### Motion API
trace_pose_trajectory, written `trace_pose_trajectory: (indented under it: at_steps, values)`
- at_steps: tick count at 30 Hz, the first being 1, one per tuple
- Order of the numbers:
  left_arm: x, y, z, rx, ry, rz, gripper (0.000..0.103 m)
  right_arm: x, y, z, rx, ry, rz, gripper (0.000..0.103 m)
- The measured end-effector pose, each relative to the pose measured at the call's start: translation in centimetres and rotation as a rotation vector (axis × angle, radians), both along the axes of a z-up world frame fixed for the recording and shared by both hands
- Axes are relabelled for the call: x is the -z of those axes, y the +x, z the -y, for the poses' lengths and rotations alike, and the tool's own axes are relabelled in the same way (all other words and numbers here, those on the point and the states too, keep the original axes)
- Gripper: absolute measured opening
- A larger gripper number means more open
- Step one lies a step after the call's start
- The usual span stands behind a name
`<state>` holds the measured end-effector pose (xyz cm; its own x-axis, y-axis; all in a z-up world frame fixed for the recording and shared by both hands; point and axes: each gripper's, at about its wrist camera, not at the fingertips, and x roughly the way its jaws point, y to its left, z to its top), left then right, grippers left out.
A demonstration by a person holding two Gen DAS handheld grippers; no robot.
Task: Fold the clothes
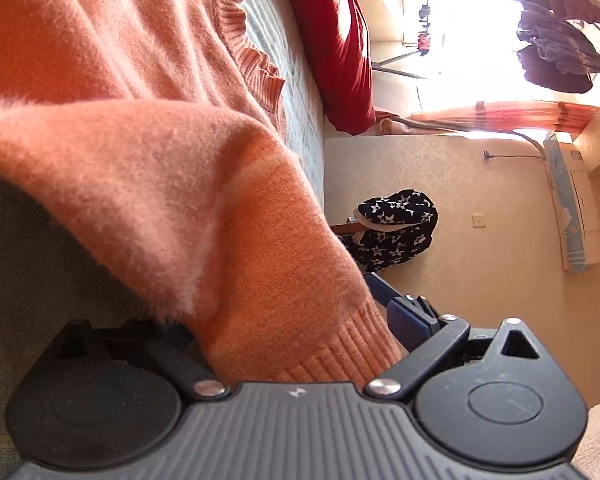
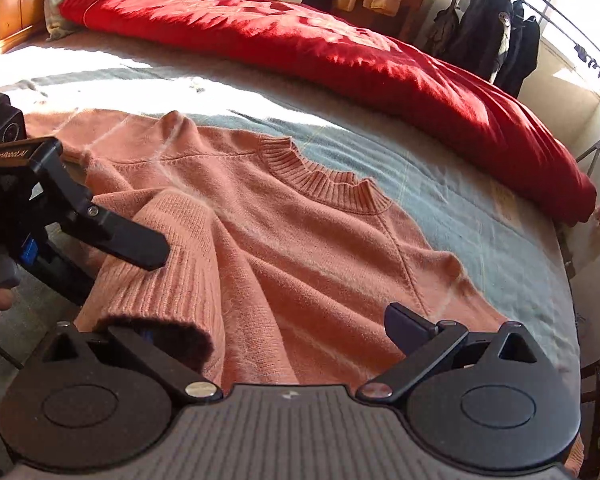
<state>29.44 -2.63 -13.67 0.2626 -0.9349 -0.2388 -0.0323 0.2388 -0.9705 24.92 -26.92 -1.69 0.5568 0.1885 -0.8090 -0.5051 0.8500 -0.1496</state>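
The sweater (image 2: 300,240) lies on the bed (image 2: 480,216) with folding barely begun: left gripper (image 2: 156,256) pinches the cuff (image 2: 168,264) over its body, right gripper (image 2: 268,332) wide open, empty.

Left gripper (image 1: 300,320): ribbed grey base plate with a small white mark, two round black housings, black linkage arms with silver rivets, dark blue finger pad (image 1: 406,320). Right gripper (image 2: 268,328): same ribbed grey plate, same black discs and triangular cut-outs, silver rivets, dark pad (image 2: 406,328) on the right finger. From the right wrist view, on the left gripper: white lettering on black body, one small screw, blue part inside.
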Motion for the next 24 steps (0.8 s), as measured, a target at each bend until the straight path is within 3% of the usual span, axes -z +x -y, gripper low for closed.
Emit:
trace_pose_trajectory:
  at_steps: [5,8,15,16,18,19,20,21,24]
  values:
    - [-2.5,-0.1,-1.7,0.015,-0.051,0.088,0.097,1.3,-3.4,1.0,-0.095,0.009,-0.135,0.103]
    - [-3.2,0.0,-2.1,-0.002,-0.019,0.128,0.098,1.9,-4.8,1.7,-0.095,-0.017,-0.188,0.103]
    - [0.4,0.5,0.1,0.041,0.118,0.020,0.096,2.0,-5.0,1.9,-0.064,0.014,-0.229,0.103]
    - [0.4,0.3,0.3,0.050,0.151,0.022,0.092,1.9,-5.0,1.8,-0.063,0.017,-0.225,0.103]
    - [-0.2,-0.5,0.2,0.069,0.224,0.047,0.055,1.7,-5.0,2.0,-0.065,0.016,-0.215,0.103]
    - [-0.5,-0.9,0.1,0.076,0.263,0.059,0.049,1.7,-5.1,2.0,-0.067,0.012,-0.211,0.103]
    - [-0.8,-1.4,-0.2,0.078,0.308,0.067,0.036,1.7,-5.2,2.2,-0.069,0.006,-0.210,0.103]
    - [-1.1,-1.9,-0.5,0.080,0.352,0.075,0.028,1.8,-5.2,2.3,-0.068,0.005,-0.211,0.103]
    - [-2.5,-3.2,-1.4,0.083,0.452,0.105,0.022,1.8,-5.4,2.5,-0.057,0.013,-0.215,0.103]
